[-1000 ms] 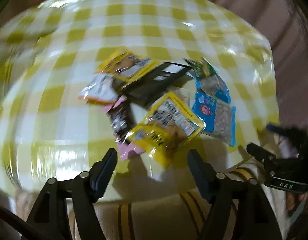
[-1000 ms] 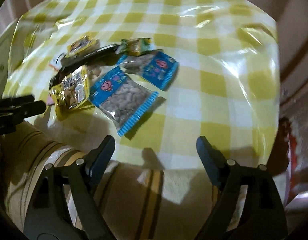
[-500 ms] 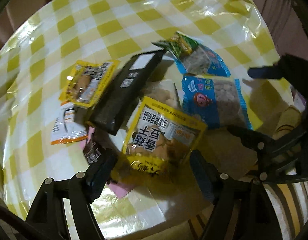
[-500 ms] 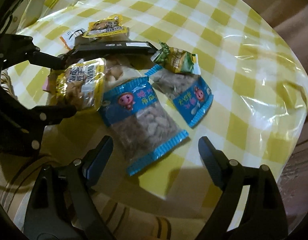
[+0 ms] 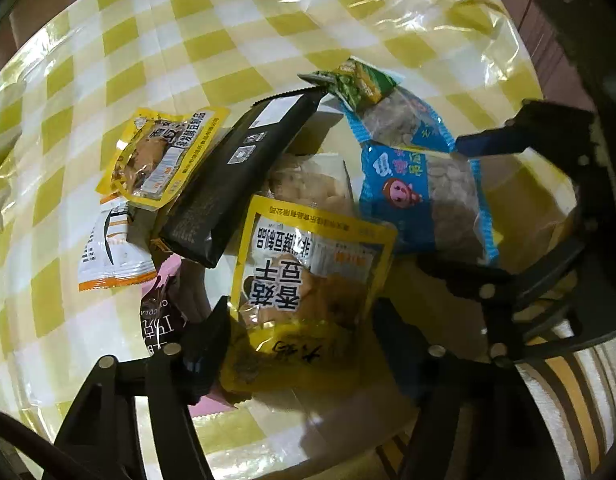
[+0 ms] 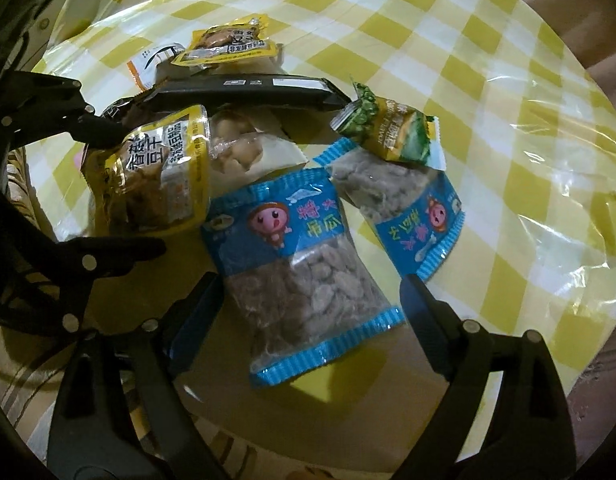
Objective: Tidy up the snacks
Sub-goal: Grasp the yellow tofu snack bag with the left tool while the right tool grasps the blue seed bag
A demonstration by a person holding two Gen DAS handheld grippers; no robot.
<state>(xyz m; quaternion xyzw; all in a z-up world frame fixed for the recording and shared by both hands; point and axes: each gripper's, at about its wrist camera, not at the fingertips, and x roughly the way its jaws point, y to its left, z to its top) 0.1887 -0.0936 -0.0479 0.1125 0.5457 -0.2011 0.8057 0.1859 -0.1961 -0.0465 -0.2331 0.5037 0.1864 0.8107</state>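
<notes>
- Your left gripper [image 5: 300,332] straddles the near end of the big yellow packet [image 5: 308,280]; its jaws have just been closing, and whether they pinch it is unclear.
- Your right gripper [image 6: 308,300] stands spread around the near blue packet [image 6: 296,264], not touching.
- Both packets lie on the checked table [image 6: 488,60].

left gripper [image 5: 300,334]: black, silver screws | right gripper [image 6: 310,304]: black, blue-edged fingers

we seem to be at home: a round table [image 5: 244,8] under yellow checked oilcloth, snacks [image 6: 308,264] piled at six o'clock.
</notes>
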